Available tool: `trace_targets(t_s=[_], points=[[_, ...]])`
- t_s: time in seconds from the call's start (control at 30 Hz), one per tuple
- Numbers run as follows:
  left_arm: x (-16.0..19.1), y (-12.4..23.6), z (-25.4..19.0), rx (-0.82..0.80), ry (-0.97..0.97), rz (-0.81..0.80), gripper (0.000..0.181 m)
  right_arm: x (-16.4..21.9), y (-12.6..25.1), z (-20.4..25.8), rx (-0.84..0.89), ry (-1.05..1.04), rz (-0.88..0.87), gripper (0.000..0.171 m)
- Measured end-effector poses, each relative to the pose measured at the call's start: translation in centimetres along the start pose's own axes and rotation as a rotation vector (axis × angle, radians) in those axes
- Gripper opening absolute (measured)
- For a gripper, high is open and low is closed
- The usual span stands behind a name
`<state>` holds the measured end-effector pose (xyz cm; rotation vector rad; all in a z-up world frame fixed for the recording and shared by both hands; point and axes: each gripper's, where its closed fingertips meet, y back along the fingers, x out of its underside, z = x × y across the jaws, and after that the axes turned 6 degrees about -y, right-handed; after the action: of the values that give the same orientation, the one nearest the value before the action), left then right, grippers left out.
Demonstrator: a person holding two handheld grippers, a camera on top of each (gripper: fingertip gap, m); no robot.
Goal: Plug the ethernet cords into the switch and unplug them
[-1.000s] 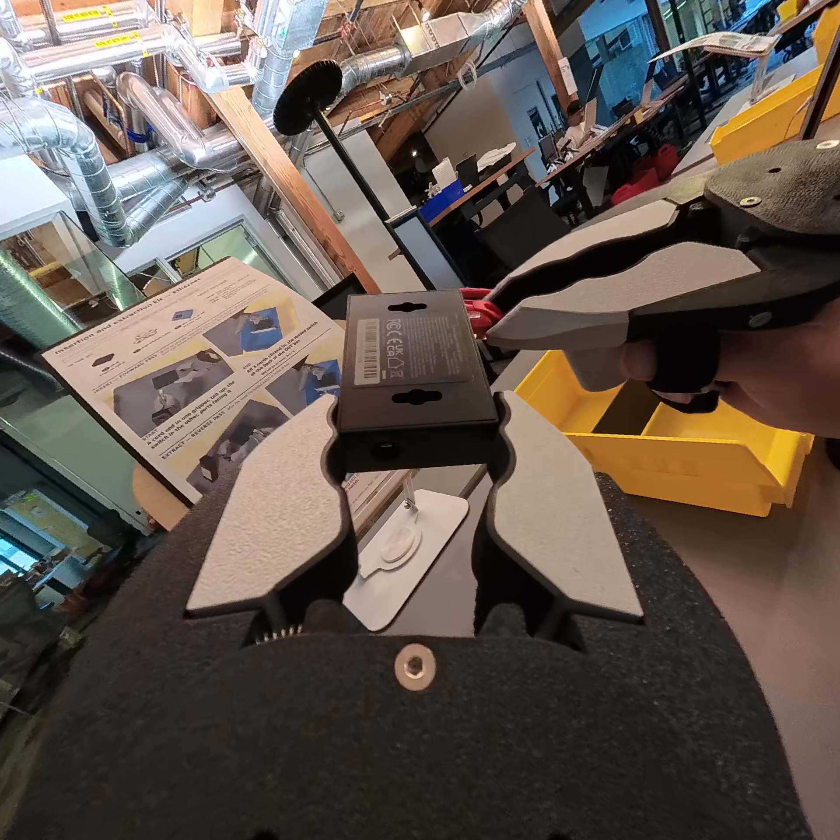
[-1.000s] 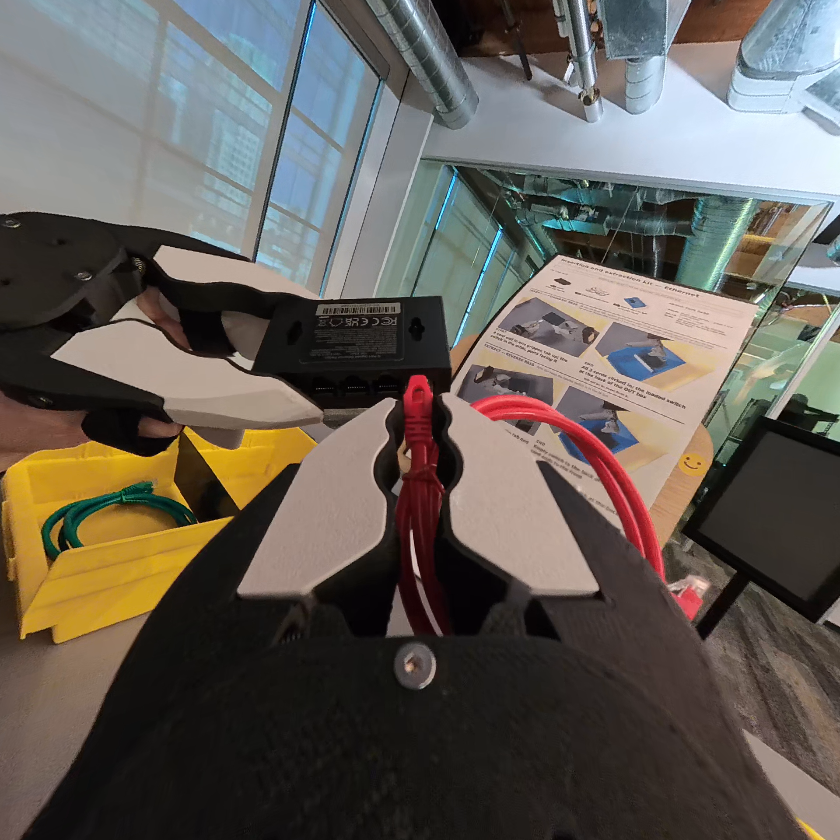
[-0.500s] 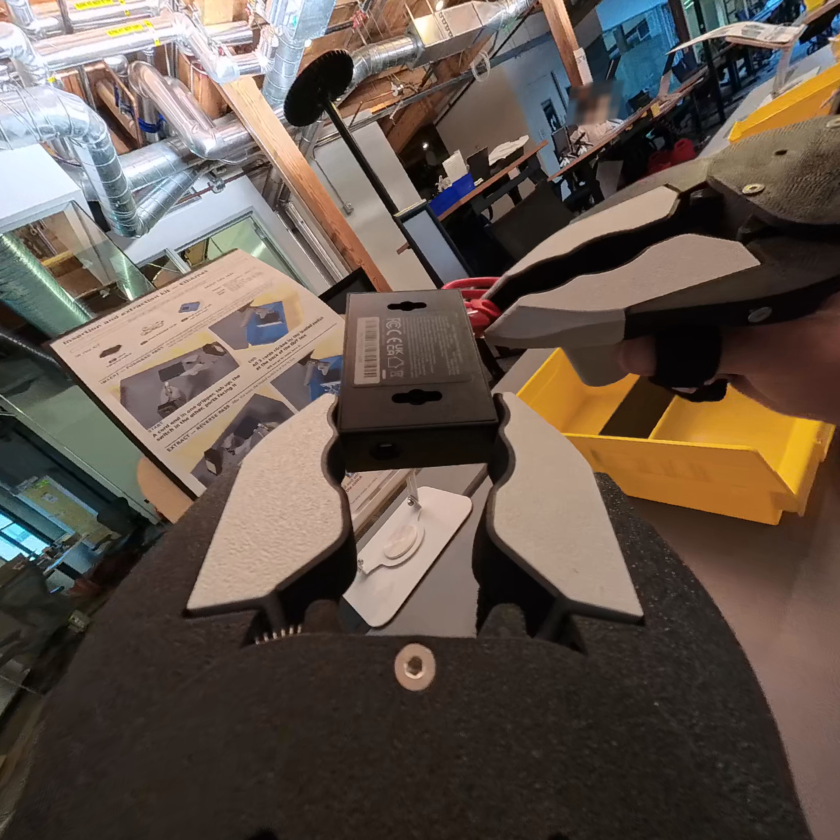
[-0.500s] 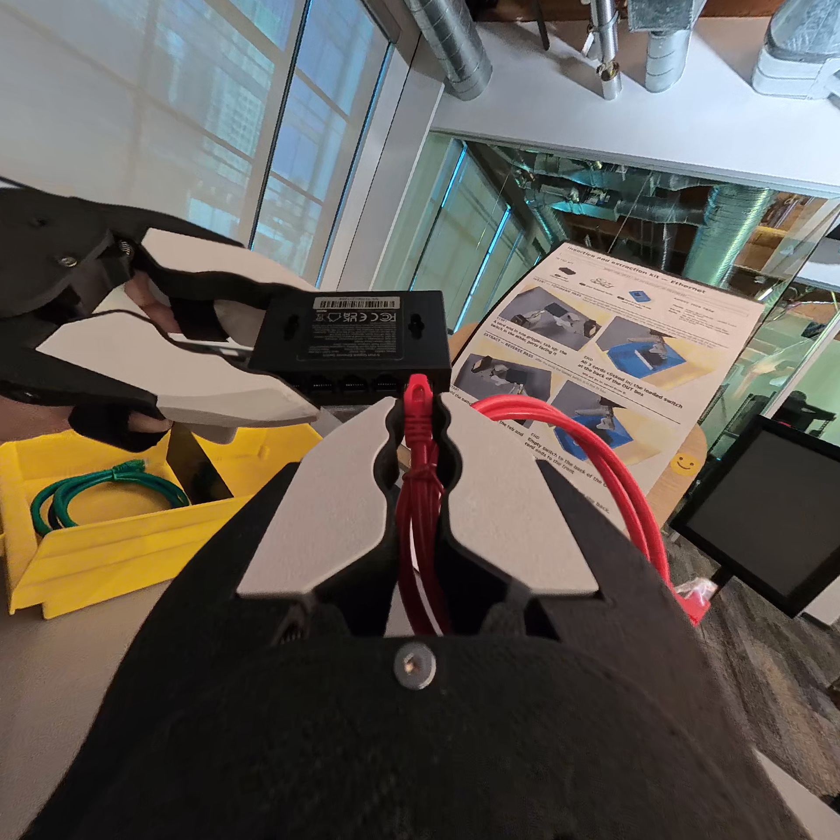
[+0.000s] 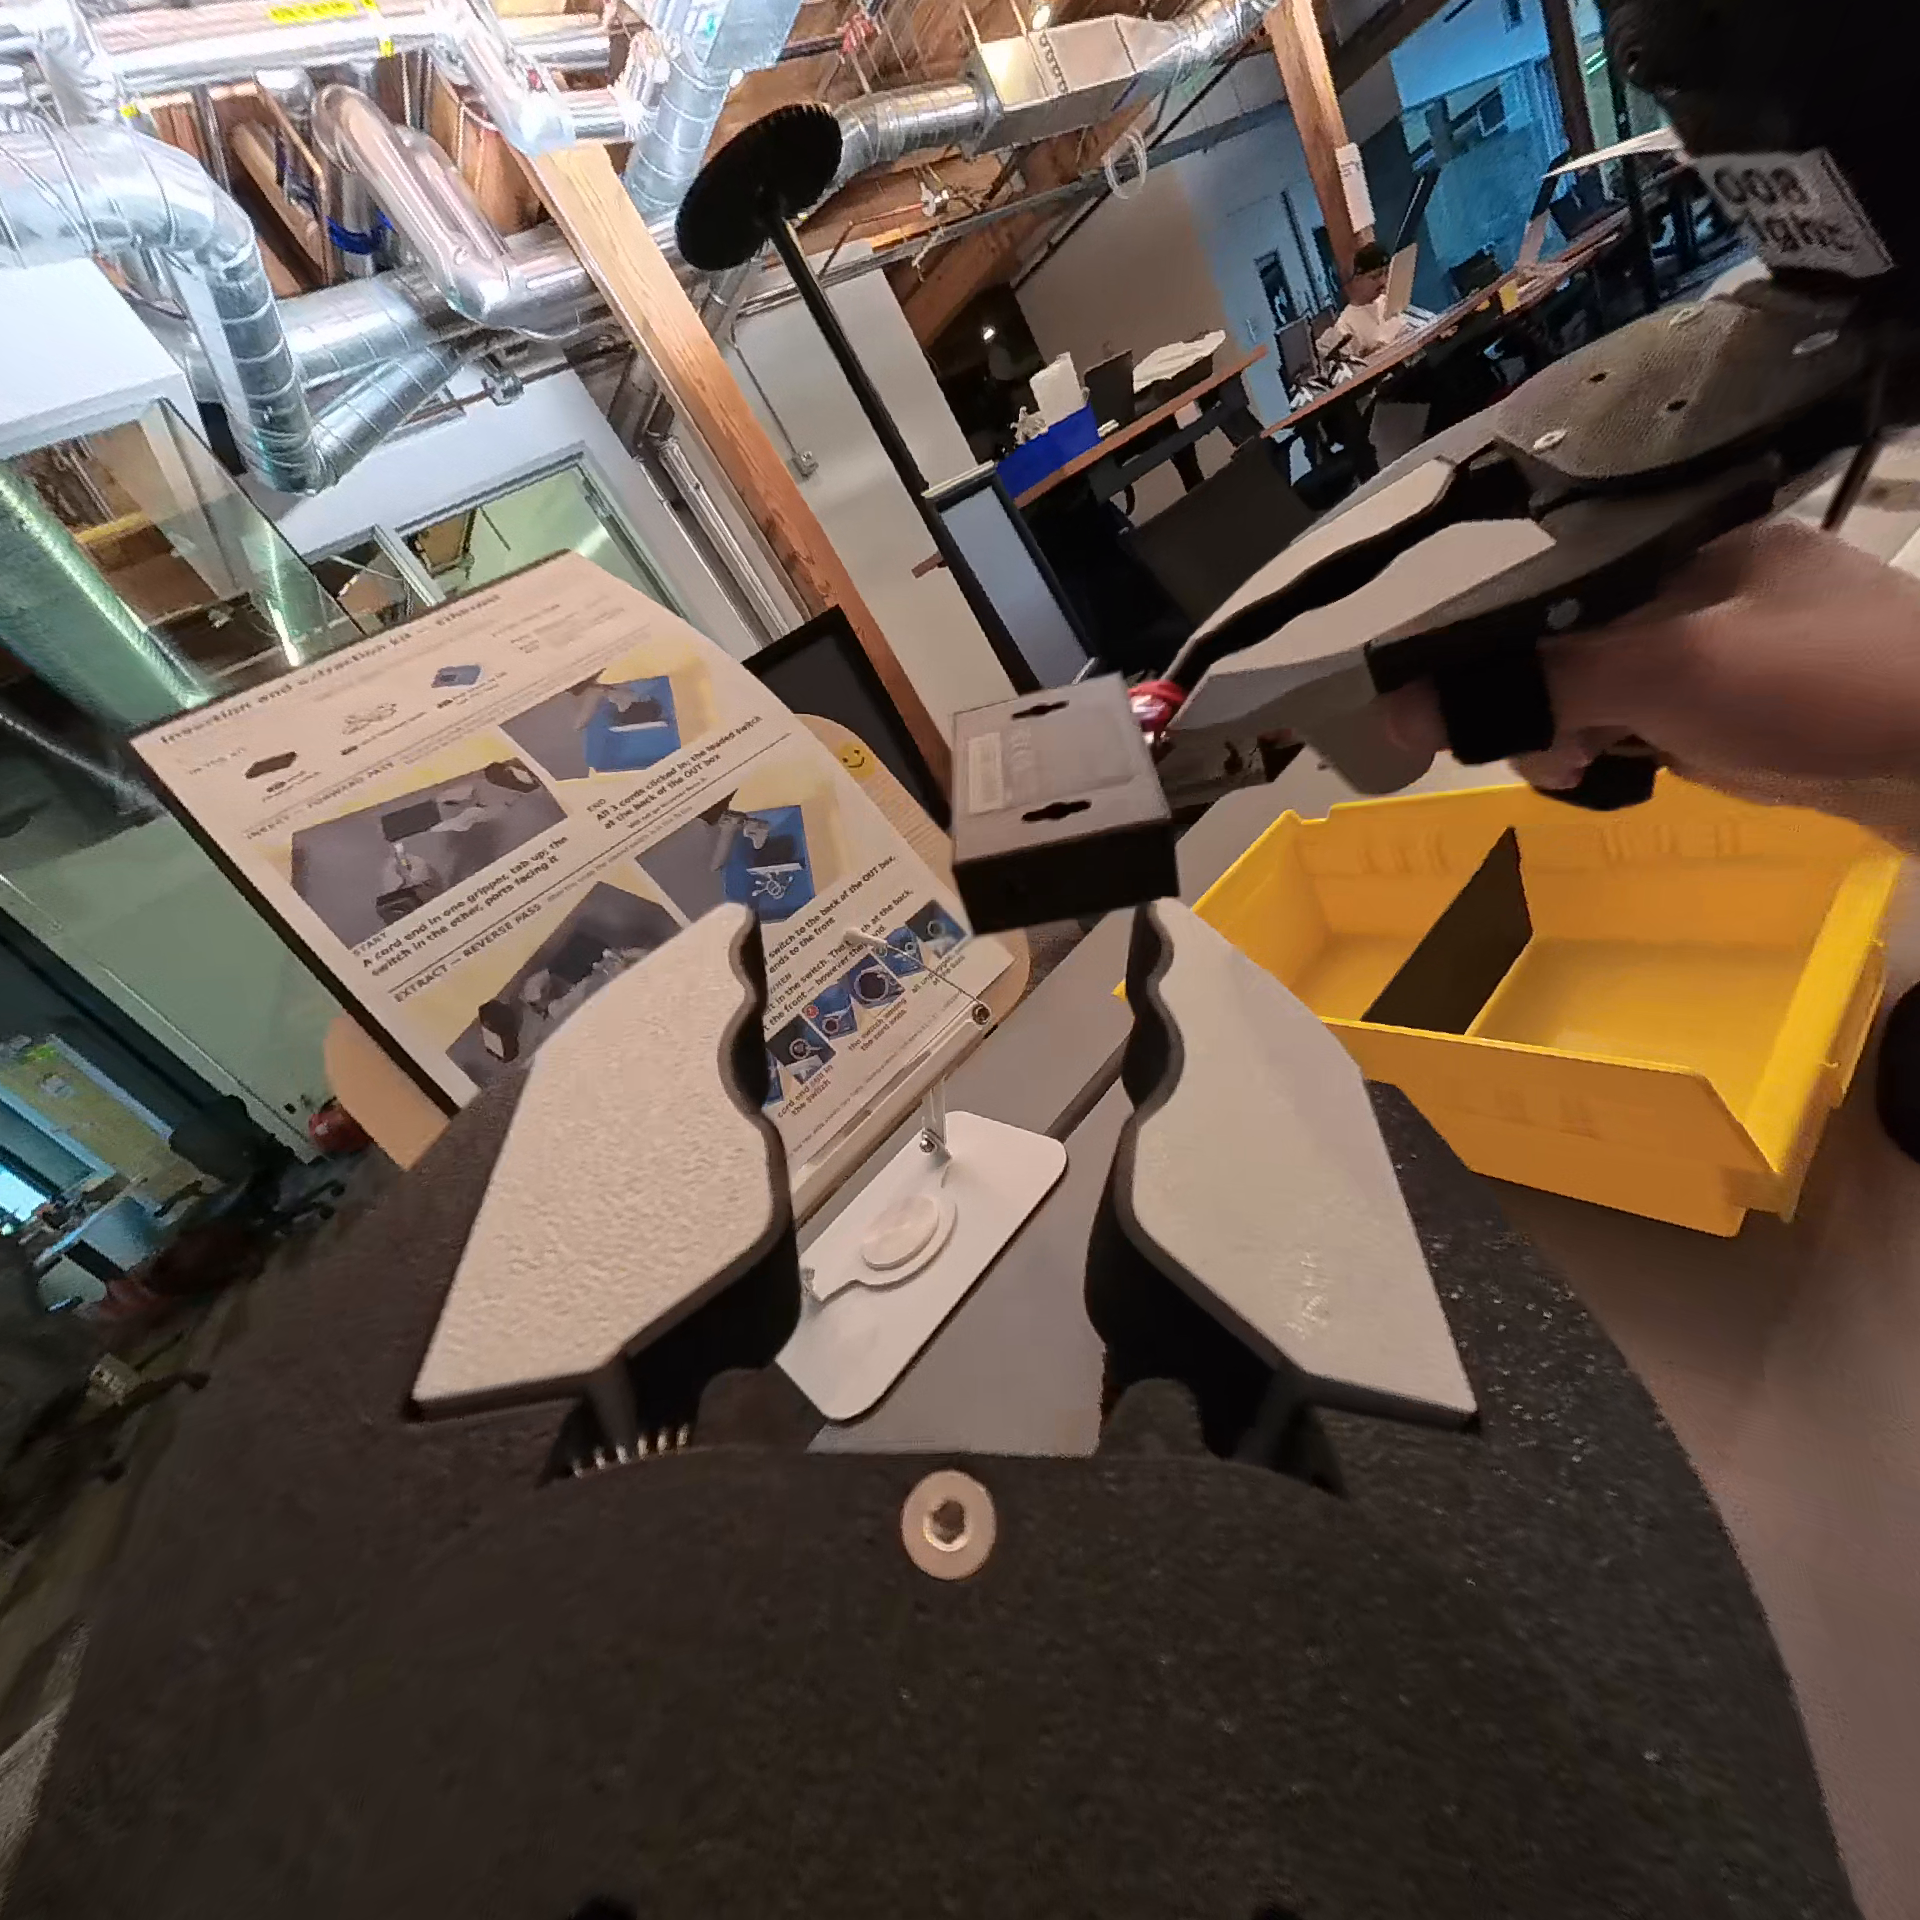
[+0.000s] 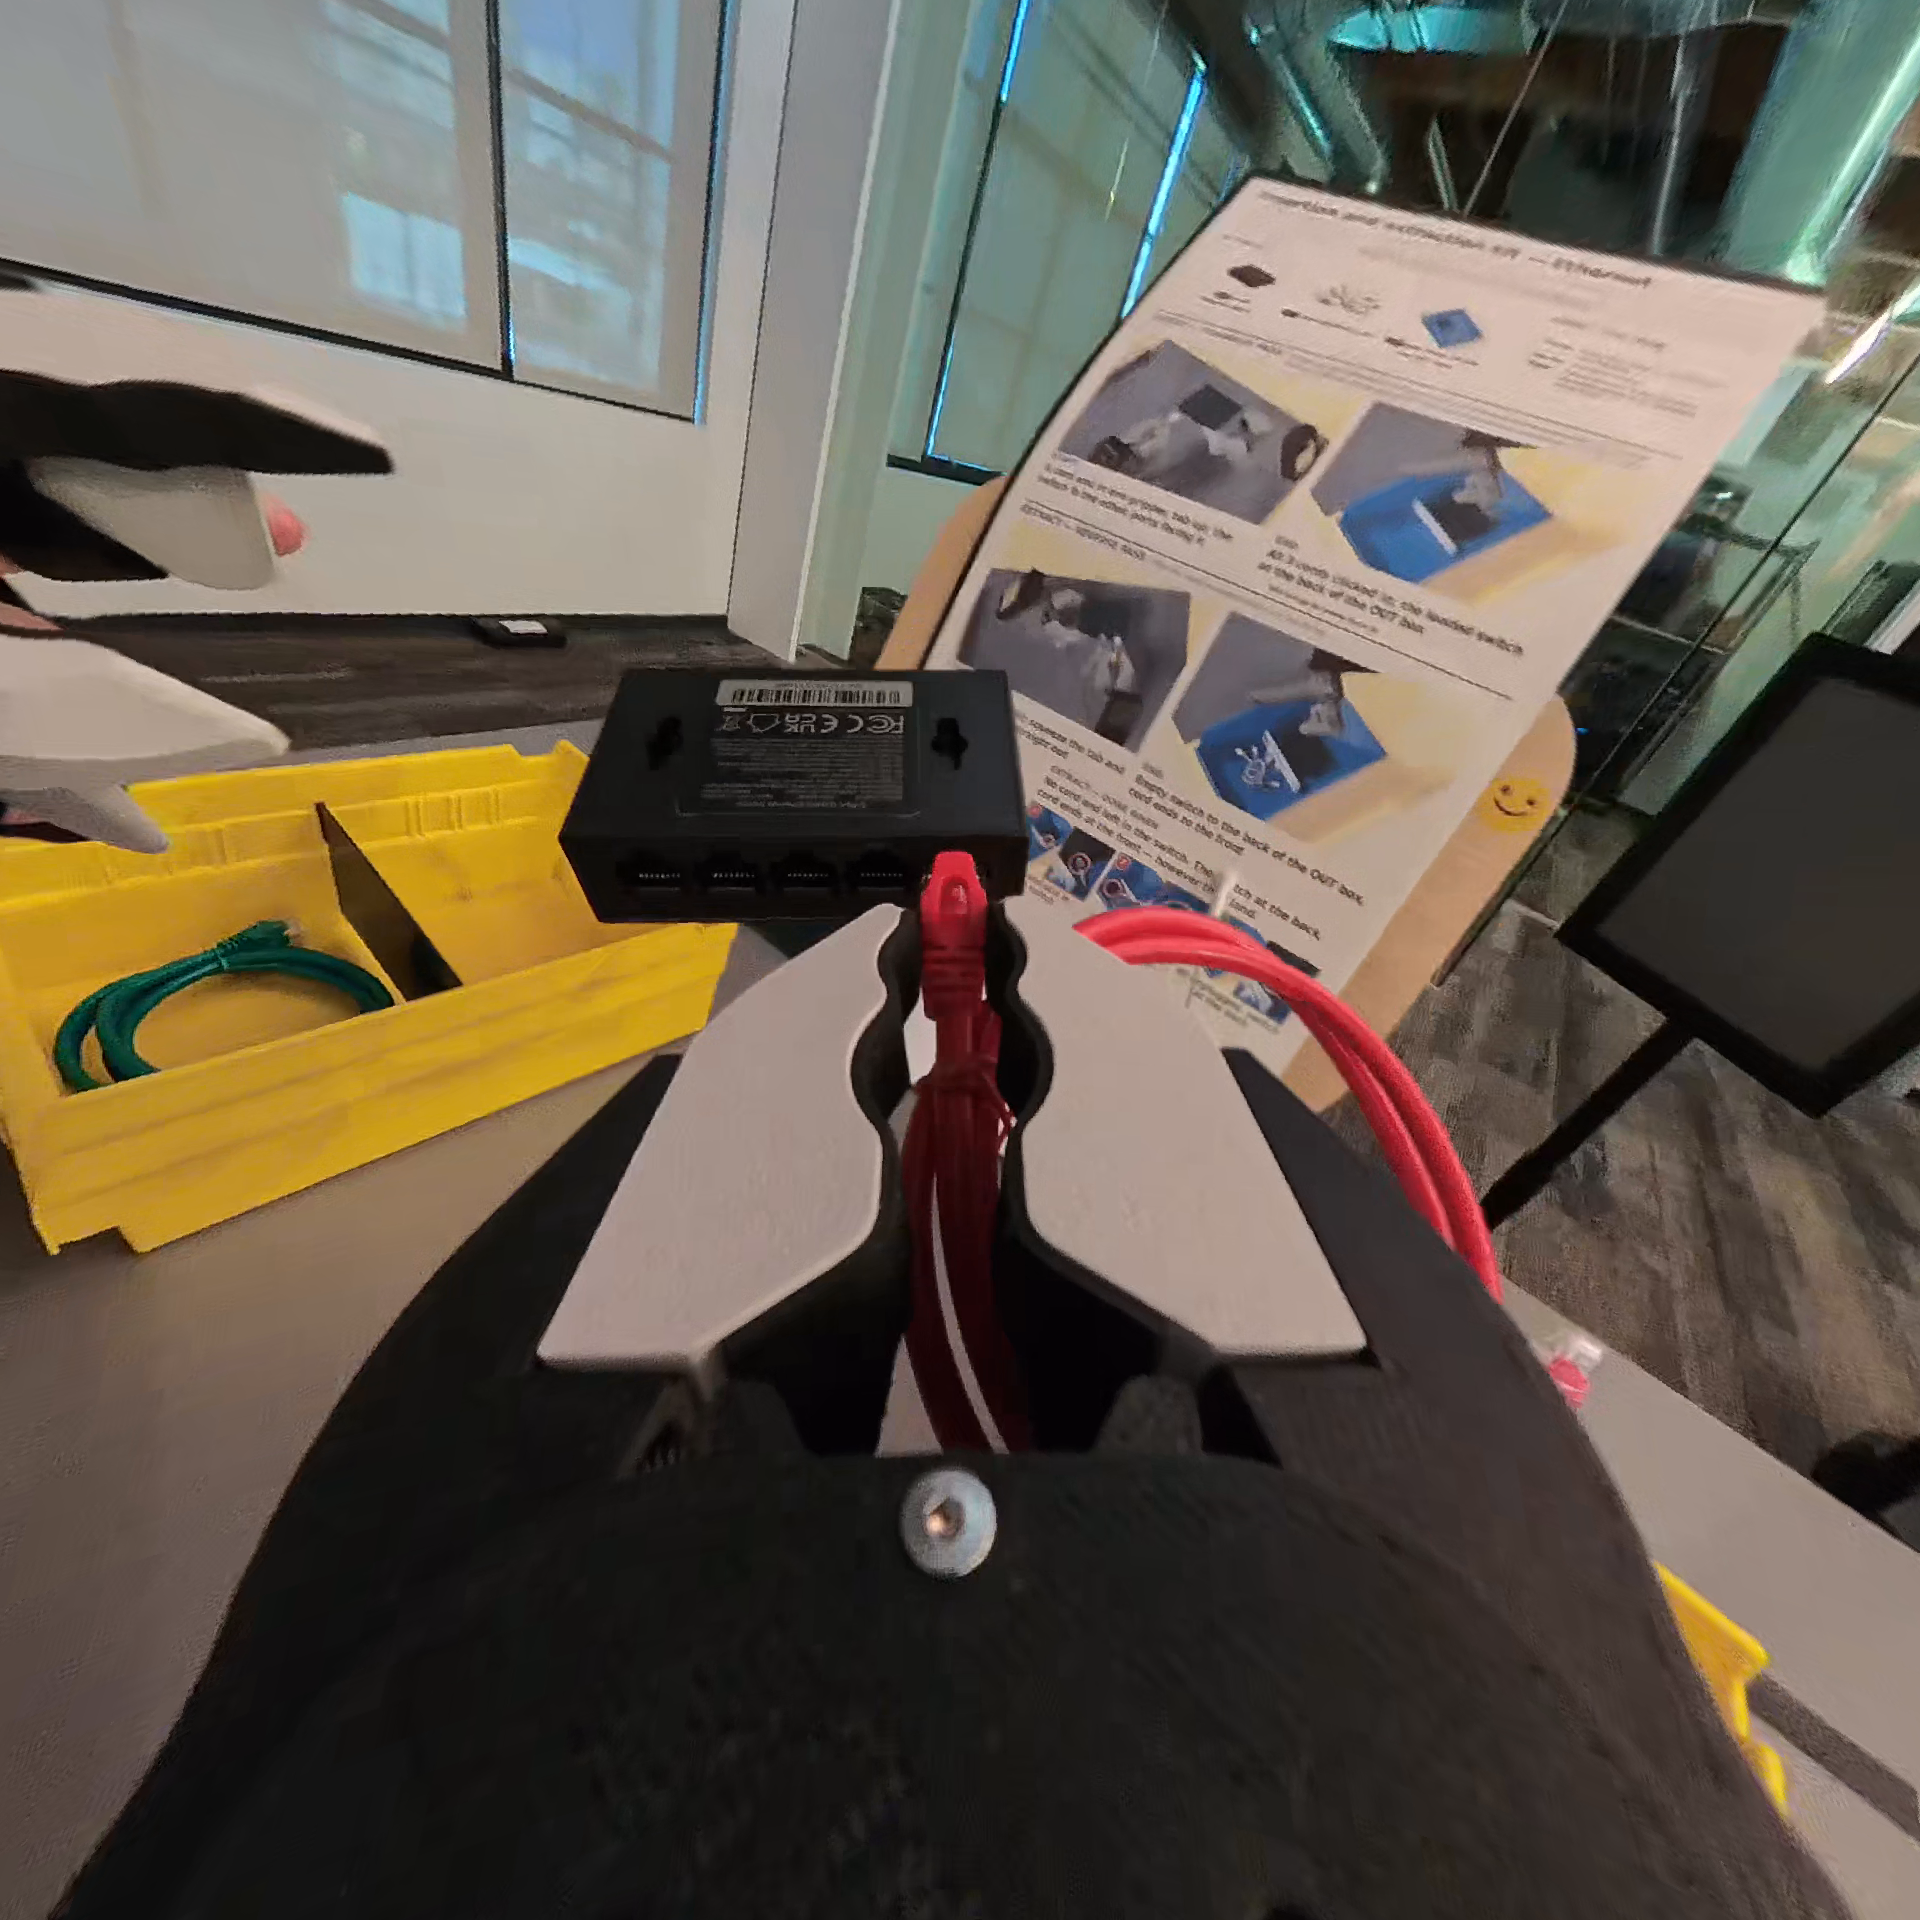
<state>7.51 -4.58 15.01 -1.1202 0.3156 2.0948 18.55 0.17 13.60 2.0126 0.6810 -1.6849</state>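
- Left gripper [image 5: 940,925]: jaws spread wide, nothing between the fingers. The black switch [image 5: 1060,795] sits just past the fingertips, clear of both pads, label side up.
- Right gripper [image 6: 951,930]: clamped tight on the red ethernet cord [image 6: 956,1049], gripped just behind the connector boot. The boot pokes out past the fingertips.
- The red plug is seated in the rightmost port on the switch [image 6: 800,795] face; the four ports to its left look empty.
- The switch hangs in the air off that plug. Nothing else visibly touches it, and it tilts slightly.
- The rest of the red cord loops out to the right of the right gripper and drops out of frame; its free end shows low at the right, blurred.
- In the left wrist view, the right gripper [image 5: 1179,694] reaches in from the upper right, its tips at the far edge of the switch, and the person's hand [image 5: 1662,707] wraps the handle.
- In the right wrist view, the left gripper [image 6: 177,665] is off at the left edge, apart from the switch and blurred.
- Yellow bin [image 6: 343,1091] sits on the grey table [image 6: 208,1392] with a black divider and a coiled green cord [image 6: 208,997] in its left compartment.
- Instruction poster [image 6: 1340,540] stands behind the switch.
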Motion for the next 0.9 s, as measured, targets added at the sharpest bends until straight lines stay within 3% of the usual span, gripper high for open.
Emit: trace_targets(t_s=[0.2,0.3,0.4,0.6,0.9], points=[[1.8,-1.1,-0.8,0.056,0.072,0.058,0.078,-0.9,0.7,0.0,0.031,0.038,-0.029,0.013],[2.1,-1.2,-0.6,0.047,0.046,0.075,0.077,0.3,-0.3,1.3,-0.011,0.046,0.037,0.013],[1.3,-0.1,1.4,-0.010,0.055,0.044,0.075,3.9,-2.8,3.7,-0.112,-0.012,0.158,0.013],[-0.1,4.0,6.9,-0.130,0.099,0.016,0.072,14.5,-7.3,8.7,-0.232,-0.003,0.479,0.014],[2.0,7.5,10.2,-0.144,0.109,0.154,0.066,23.5,-8.6,8.7,-0.221,-0.019,0.733,0.014]])
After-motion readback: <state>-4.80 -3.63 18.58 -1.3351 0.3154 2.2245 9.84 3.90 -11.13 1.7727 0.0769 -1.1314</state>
